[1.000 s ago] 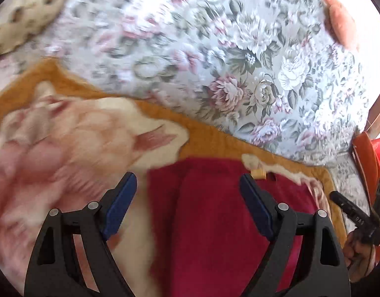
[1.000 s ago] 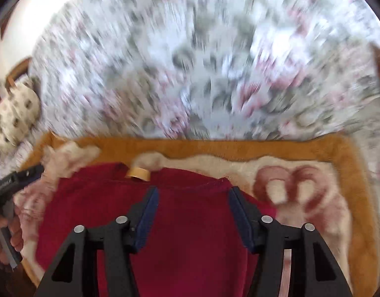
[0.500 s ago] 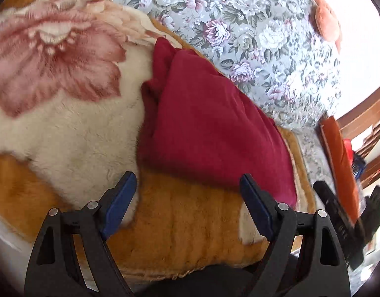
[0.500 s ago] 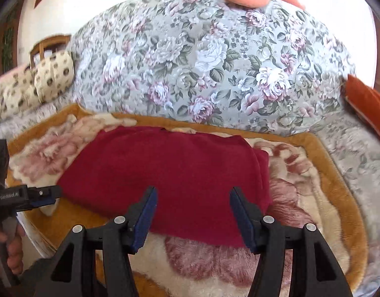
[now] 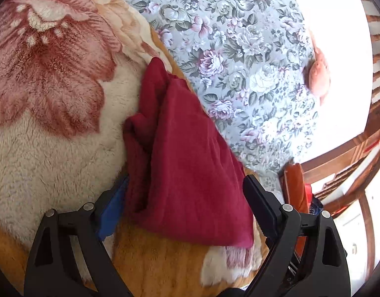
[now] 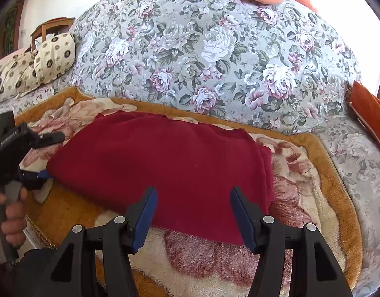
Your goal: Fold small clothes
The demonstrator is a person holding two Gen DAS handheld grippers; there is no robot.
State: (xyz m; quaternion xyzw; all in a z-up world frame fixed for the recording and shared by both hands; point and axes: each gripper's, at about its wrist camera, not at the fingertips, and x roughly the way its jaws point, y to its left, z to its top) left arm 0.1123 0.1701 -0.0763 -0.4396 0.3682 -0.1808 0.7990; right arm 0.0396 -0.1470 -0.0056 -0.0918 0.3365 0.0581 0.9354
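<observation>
While both hand-held grippers (image 5: 185, 198) (image 6: 193, 212) gape empty, a floral cushion (image 6: 214, 57) flanks the red garment (image 6: 165, 165).

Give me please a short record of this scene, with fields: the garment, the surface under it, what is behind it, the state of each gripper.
garment: dark red garment, folded, lying flat
surface: plush blanket with a rose pattern and an orange border
behind: large floral duvet; patterned pillows at the far left
left gripper: jaws open, straddling the near end of the garment; no grip visible
right gripper: jaws open, over the garment's near edge, holding nothing
fold state: garment looks already folded; whether another fold remains, cannot tell
</observation>
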